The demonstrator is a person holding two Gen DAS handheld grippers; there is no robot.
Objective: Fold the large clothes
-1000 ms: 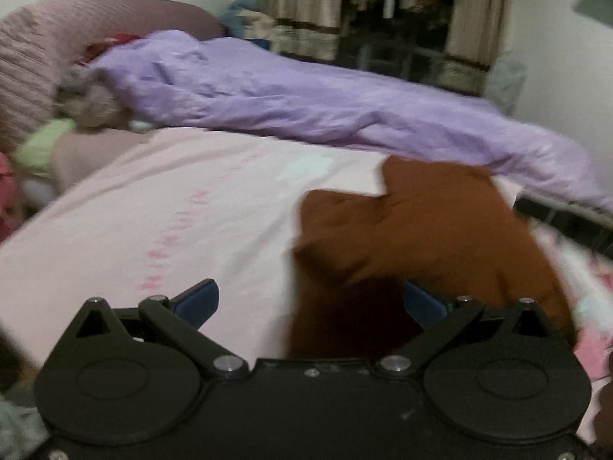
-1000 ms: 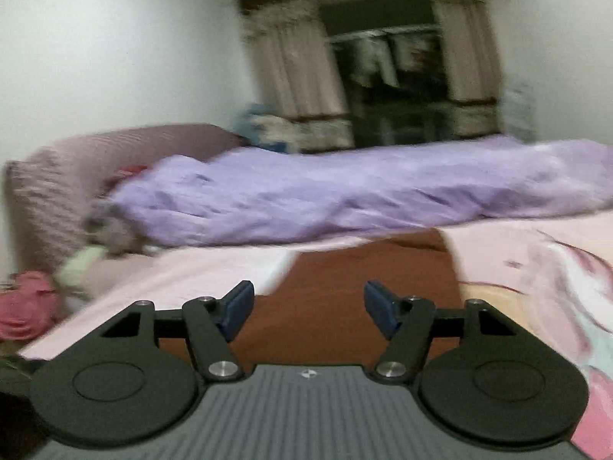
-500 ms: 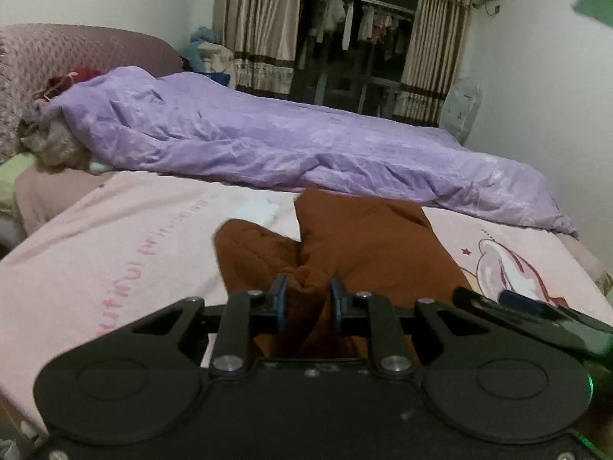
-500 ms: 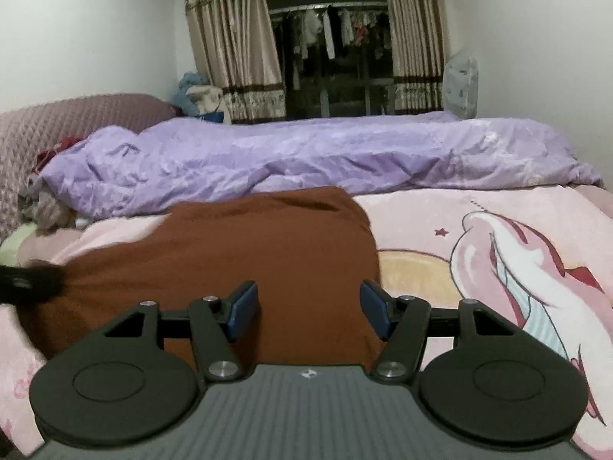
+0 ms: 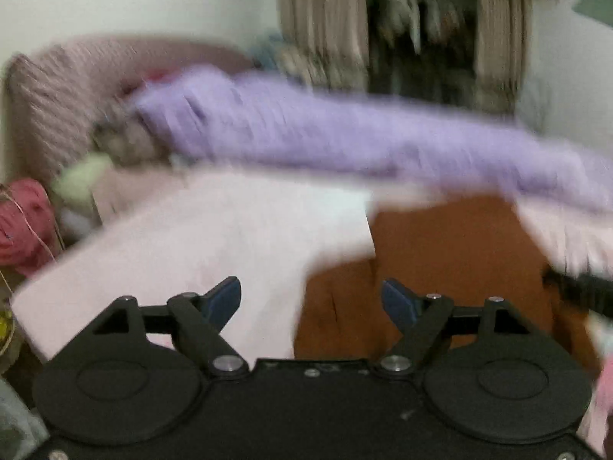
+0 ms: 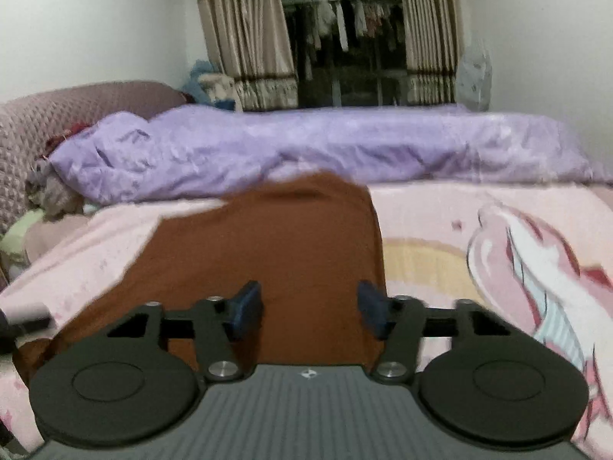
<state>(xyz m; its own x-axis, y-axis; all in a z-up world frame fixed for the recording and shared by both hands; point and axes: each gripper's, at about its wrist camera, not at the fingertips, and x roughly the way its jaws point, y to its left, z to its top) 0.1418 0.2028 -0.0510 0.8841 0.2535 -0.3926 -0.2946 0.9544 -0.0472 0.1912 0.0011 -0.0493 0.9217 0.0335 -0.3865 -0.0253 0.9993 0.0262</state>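
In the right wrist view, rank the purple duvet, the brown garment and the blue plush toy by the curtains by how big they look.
1. Purple duvet, spanning nearly the whole frame.
2. Brown garment; it lies nearer the camera, so its true size against the duvet is unsure.
3. Blue plush toy, clearly smallest, though farthest away.

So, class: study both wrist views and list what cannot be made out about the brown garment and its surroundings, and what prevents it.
- Left wrist view: motion blur smears the brown garment; its folds and edges are unreadable.
- Right wrist view: the garment's near edge is hidden behind the right gripper.
- Right wrist view: the pink blanket print is cut off by the gripper body and the frame edge.
- Left wrist view: the dark object at the right edge, probably the other gripper, is blurred and cropped.
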